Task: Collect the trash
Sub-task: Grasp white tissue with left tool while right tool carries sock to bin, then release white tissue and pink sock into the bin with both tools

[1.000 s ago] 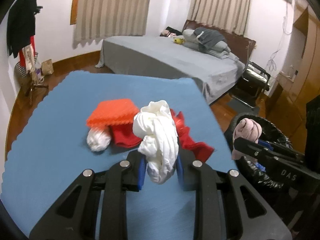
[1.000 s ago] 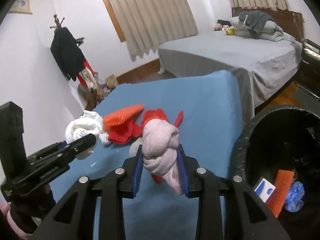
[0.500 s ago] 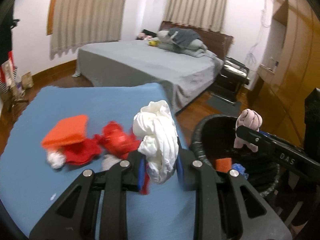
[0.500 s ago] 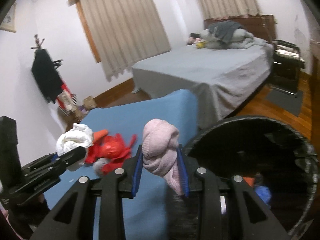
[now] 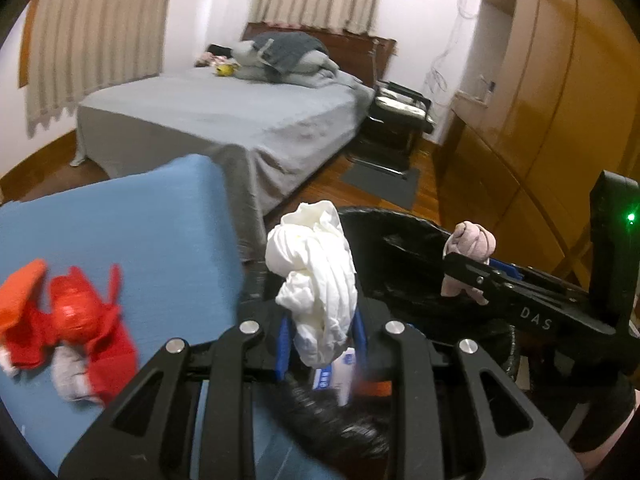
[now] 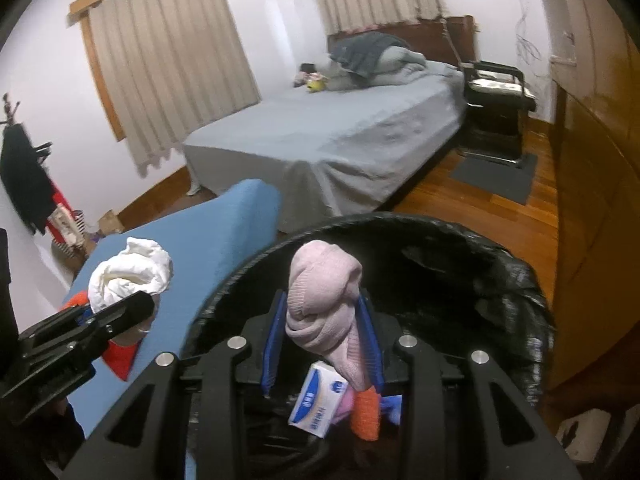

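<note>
My left gripper (image 5: 320, 340) is shut on a white crumpled cloth bundle (image 5: 316, 272), held above the near rim of the black-lined trash bin (image 5: 400, 232). Just right of it, my right gripper (image 6: 322, 344) hangs over the bin's mouth (image 6: 520, 280) with a pink knitted bundle (image 6: 324, 292) still standing between its blue pads, and its jaws are opening. Down inside the bin lie a white and blue box (image 6: 316, 404) and an orange piece (image 6: 364, 412). Red and orange trash (image 5: 76, 320) remains on the blue table (image 5: 140, 232) to the left.
A grey bed (image 5: 220, 120) stands beyond the table. A black chair (image 5: 396, 120) and a dark mat sit on the wooden floor behind the bin. A wooden wardrobe (image 5: 560, 120) lines the right side. A coat rack (image 6: 24, 176) stands at the far left.
Both grippers swung right from above the blue table to over the bin, each carrying its bundle. The red trash slid to the left edge of the left wrist view.
</note>
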### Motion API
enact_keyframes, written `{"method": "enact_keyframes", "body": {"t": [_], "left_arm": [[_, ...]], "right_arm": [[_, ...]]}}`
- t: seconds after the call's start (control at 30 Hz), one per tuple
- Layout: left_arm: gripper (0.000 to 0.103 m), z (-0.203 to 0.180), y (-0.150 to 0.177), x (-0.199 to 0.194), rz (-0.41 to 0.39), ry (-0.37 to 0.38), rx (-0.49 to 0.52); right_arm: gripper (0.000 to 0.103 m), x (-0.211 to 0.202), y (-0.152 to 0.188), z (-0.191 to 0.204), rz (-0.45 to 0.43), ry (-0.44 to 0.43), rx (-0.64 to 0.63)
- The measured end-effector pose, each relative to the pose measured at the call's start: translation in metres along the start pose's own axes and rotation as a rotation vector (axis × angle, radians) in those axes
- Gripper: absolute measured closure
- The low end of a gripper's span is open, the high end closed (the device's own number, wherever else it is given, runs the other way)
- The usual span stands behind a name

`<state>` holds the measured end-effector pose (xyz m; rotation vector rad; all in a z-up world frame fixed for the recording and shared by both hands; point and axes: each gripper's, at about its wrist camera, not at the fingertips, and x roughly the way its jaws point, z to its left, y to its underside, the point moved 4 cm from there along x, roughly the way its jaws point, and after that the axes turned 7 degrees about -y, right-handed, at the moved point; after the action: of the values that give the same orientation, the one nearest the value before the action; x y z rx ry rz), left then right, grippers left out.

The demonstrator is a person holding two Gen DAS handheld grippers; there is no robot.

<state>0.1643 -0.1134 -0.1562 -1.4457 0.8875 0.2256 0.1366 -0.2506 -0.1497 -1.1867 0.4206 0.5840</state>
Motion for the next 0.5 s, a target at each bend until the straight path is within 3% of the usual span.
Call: {"method": "enact_keyframes", "body": {"t": [0.13,0.2,0.3,0.37,0.43,0.5], "left_arm": [[0.079,-0.022,0.000,0.025,0.029,0.035,0.018],[0.078,-0.030,0.001,0.034,0.041,0.049,0.029],[0.075,-0.042,0.003,0.046,0.059,0.069,0.046],[0.065,-0.044,0.007,0.047,0.069,0.085,0.044],[0.054,-0.044,0.009,0.049,0.072,0.090,0.038],[0.050,-0.041,0.010,0.046,0.065,0.083,0.038]], "right_arm": [[0.066,0.002,-0.001,-0.023,-0.001,0.032,0.030],[0.055,0.000,0.000,-0.031,-0.008,0.047,0.042],[0.048,-0.005,-0.002,-0.042,-0.024,0.070,0.058],[0.046,-0.009,-0.004,-0.049,-0.036,0.081,0.065],[0.040,-0.014,-0.006,-0.052,-0.050,0.092,0.069],[0.030,-0.019,-0.008,-0.054,-0.068,0.107,0.071]]}}
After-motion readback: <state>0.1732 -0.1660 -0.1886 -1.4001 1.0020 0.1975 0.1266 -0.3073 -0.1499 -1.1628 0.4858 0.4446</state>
